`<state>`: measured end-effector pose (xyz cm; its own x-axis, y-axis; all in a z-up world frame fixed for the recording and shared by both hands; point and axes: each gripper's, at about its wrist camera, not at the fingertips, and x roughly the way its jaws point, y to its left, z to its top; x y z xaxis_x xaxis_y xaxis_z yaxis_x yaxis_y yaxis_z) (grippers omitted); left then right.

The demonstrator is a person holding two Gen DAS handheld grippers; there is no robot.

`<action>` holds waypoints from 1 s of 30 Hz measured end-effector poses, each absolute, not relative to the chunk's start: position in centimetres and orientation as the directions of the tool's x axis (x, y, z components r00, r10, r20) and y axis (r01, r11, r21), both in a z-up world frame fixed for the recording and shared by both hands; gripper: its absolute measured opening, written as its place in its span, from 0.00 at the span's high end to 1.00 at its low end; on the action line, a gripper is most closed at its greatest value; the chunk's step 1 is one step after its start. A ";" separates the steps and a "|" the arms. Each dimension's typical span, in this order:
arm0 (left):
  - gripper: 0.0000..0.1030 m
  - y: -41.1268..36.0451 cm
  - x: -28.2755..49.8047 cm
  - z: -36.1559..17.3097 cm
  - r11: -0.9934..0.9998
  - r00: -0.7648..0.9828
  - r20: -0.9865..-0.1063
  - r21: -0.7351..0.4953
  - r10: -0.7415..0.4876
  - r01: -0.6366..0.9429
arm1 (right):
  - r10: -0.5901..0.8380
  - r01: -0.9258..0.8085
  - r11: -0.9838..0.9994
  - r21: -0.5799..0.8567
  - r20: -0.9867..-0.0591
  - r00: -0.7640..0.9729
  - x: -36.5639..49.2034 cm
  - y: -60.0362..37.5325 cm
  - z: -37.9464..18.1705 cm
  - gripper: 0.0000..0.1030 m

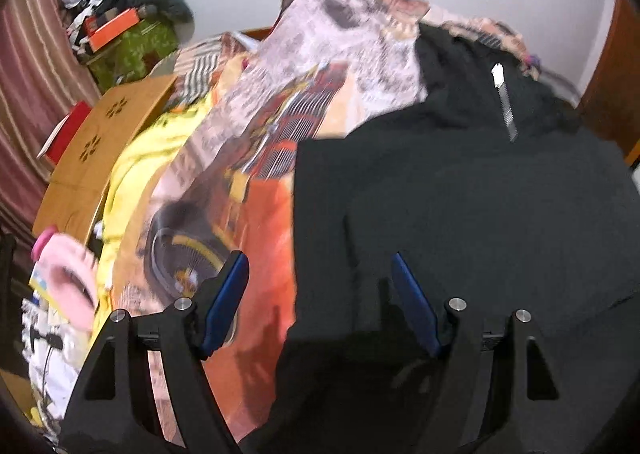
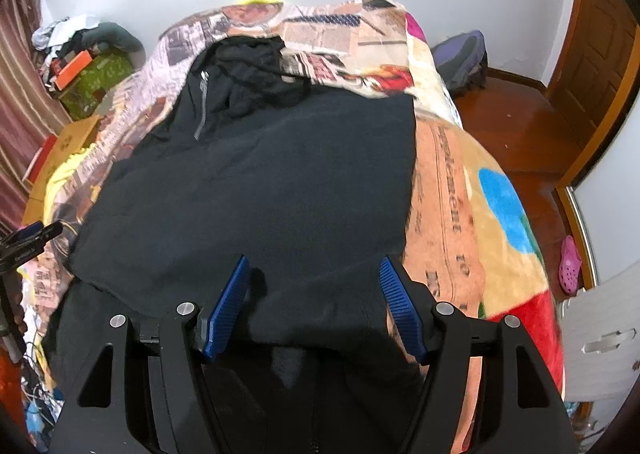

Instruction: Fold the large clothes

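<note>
A large black zip-up garment [image 2: 256,181] lies spread on a bed covered by a patterned blanket [image 2: 448,189], its zipper [image 2: 202,105] and hood at the far end. My right gripper [image 2: 314,260] hovers open over the garment's near part, with no cloth pinched between the blue pads [image 2: 228,302]. In the left wrist view the same garment [image 1: 460,213] fills the right half. My left gripper [image 1: 318,256] stands open astride its left edge, one pad [image 1: 226,298] over the orange blanket [image 1: 260,213]. That left gripper [image 2: 32,238] also shows at the far left of the right wrist view.
Left of the bed stand a cardboard box [image 1: 100,133], a green box [image 1: 136,49] under piled things, and a striped curtain [image 1: 28,73]. A pink fluffy item [image 1: 68,278] lies at the near left. To the right are a wooden floor [image 2: 520,125], a purple backpack [image 2: 460,57], a door [image 2: 592,53] and a pink clog [image 2: 570,266].
</note>
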<state>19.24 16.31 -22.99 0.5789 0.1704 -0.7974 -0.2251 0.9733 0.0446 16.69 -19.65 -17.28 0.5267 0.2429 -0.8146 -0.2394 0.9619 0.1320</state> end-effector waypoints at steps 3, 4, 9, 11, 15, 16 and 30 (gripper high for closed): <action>0.29 15.2 20.6 -20.5 0.982 0.629 -0.765 0.022 0.137 -0.188 | 0.243 -0.254 0.960 0.115 -0.791 0.561 17.2 -19.4 -15.7 0.38; 0.29 14.9 21.1 -19.6 0.985 0.648 -0.751 0.017 0.126 -0.173 | 0.247 -0.260 0.959 0.112 -0.781 0.574 17.5 -19.4 -15.0 0.38; 0.29 12.8 23.8 -15.2 0.995 0.726 -0.682 0.024 0.090 -0.101 | 0.248 -0.284 0.956 0.076 -0.727 0.640 19.2 -18.9 -12.0 0.38; 0.29 12.0 25.0 -13.6 0.997 0.751 -0.657 0.021 0.068 -0.072 | 0.256 -0.296 0.953 0.067 -0.702 0.665 20.0 -18.5 -10.9 0.38; 0.29 10.7 27.7 -11.3 0.999 0.785 -0.618 0.028 0.045 -0.035 | 0.267 -0.315 0.948 0.048 -0.655 0.706 22.0 -17.3 -9.2 0.38; 0.29 10.5 28.5 -11.0 0.999 0.792 -0.610 0.026 0.037 -0.026 | 0.271 -0.320 0.946 0.043 -0.645 0.714 22.6 -16.9 -8.9 0.38; 0.29 9.8 41.6 -14.1 0.997 0.745 -0.665 -0.074 -0.051 0.003 | 0.321 -0.350 0.931 0.099 -0.677 0.662 35.5 -12.9 -11.0 0.38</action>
<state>41.65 9.82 -14.06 0.7448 -0.0513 -0.6654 0.0025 0.9972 -0.0741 35.51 -12.92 -11.00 0.6620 0.3209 -0.6773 -0.3502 0.9314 0.0990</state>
